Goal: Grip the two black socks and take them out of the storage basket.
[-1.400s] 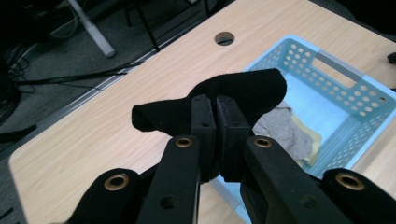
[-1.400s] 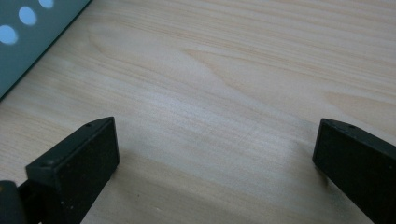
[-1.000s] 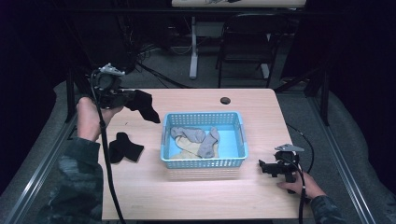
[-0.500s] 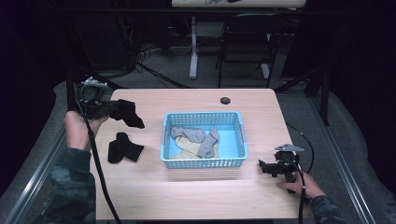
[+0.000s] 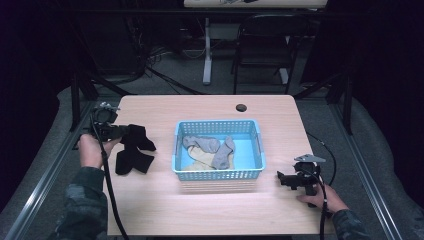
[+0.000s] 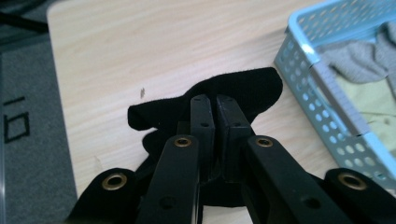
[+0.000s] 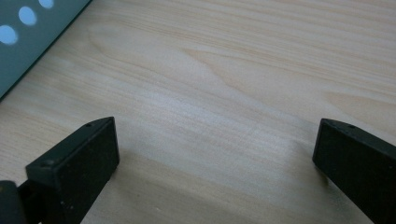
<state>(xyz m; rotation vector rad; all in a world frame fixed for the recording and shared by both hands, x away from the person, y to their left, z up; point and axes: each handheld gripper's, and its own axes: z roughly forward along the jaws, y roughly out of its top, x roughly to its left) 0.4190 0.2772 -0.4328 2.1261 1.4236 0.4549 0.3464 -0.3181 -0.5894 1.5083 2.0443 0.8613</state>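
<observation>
Left claw (image 6: 215, 109): pressed together on a black sock (image 6: 243, 86), at the surface's left edge.
Black sock: draped on the surface (image 5: 210, 107), left of the blue basket (image 5: 218, 174), just above a second black sock (image 5: 131, 161).
Right claw (image 7: 215, 163): spread, holding nothing, low over bare wood near the basket's right corner.
Basket contents: grey socks (image 5: 210, 147).

A: Your surface (image 5: 200, 107)? Pale wood grain, smooth, slight sheen.

B: The black sock (image 6: 243, 88) in your left gripper (image 6: 215, 105): soft matt knit cloth. Fingers (image 6: 201, 121) are matt black plastic, brass-looking rivets.

A: Basket (image 5: 217, 174)?

B: Light blue perforated plastic, a bit glossy. Your grey socks (image 5: 210, 147) inside it are fuzzy knit cloth, matt.

A: Right gripper (image 7: 215, 154)?

B: Same matt black plastic.
</observation>
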